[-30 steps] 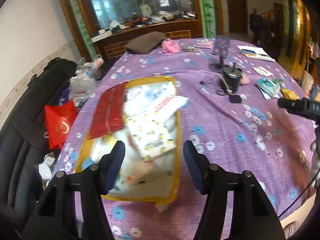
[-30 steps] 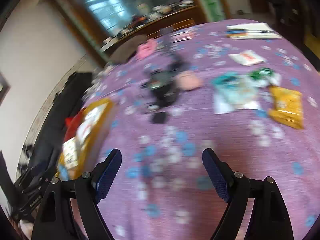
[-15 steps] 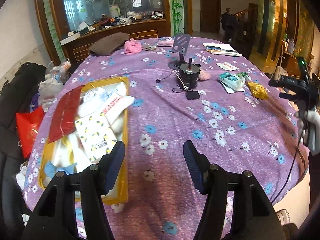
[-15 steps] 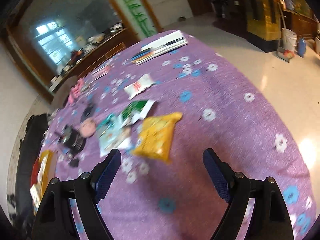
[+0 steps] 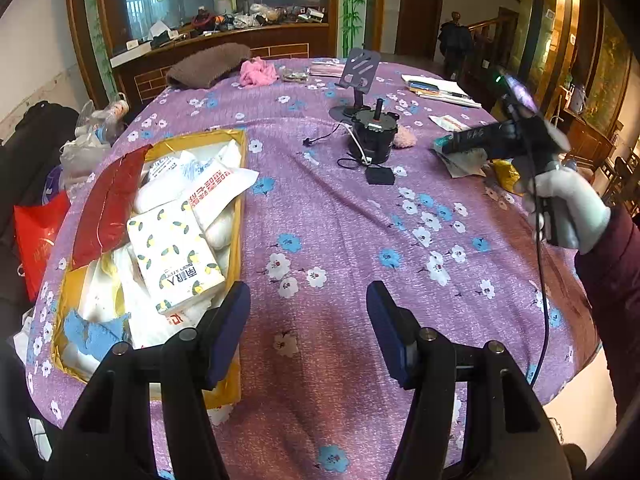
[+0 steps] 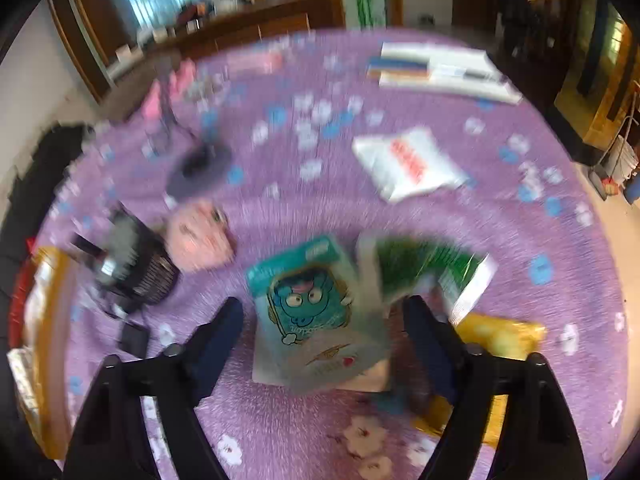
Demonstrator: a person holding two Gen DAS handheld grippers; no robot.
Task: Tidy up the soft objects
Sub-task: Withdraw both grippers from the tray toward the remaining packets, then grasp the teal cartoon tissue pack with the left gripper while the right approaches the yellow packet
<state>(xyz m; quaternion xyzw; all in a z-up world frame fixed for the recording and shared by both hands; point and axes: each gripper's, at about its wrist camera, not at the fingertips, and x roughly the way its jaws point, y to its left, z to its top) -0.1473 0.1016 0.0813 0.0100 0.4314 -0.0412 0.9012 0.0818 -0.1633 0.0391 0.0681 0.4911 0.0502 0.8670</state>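
My left gripper [image 5: 306, 320] stands open over bare purple cloth, just right of the yellow box [image 5: 241, 184], with nothing between its fingers. The box is piled with tissue packs; a lemon-print pack [image 5: 172, 256] lies on top. In the blurred right wrist view my right gripper [image 6: 324, 316] points down over a teal tissue pack [image 6: 308, 300] with a cartoon face. Its jaws are closing. The pack lies between them and a gap shows at each pad. A green pack [image 6: 420, 260] and a yellow pack [image 6: 500, 336] lie beside it.
A black device [image 5: 372, 140] with cable and a phone stand [image 5: 360, 76] sit mid-table, with a pink plush [image 6: 200, 236] beside the device. A white pack [image 6: 408, 164] and papers [image 6: 440, 68] lie further back. A gloved hand [image 5: 568, 208] holds the right gripper. A red bag [image 5: 40, 240] hangs left of the table.
The right gripper swung from the table's edge to above the teal pack, and its jaws have narrowed. The left gripper drifted from over the box to the cloth beside it.
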